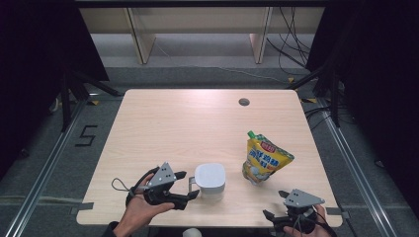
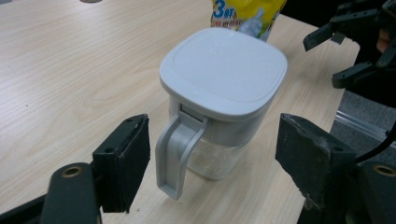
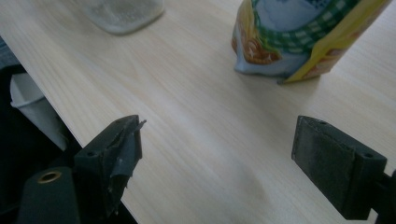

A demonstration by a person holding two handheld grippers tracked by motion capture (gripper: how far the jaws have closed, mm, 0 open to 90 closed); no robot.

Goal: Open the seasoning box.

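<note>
The lidded jar [image 1: 210,180] stands upright near the front edge of the wooden table [image 1: 173,128], white square lid on, pale powder showing through its clear base, grey handle [image 2: 177,154] pointing at the left gripper [image 1: 187,185]. That gripper's jaws are spread wide, one either side of the handle, touching nothing. Off to the jar's right, well apart, the yellow spouted pouch [image 1: 264,159] stands with its green cap up. At the front right corner the right gripper [image 1: 275,203] hovers, jaws wide apart over bare wood, nothing between them.
</note>
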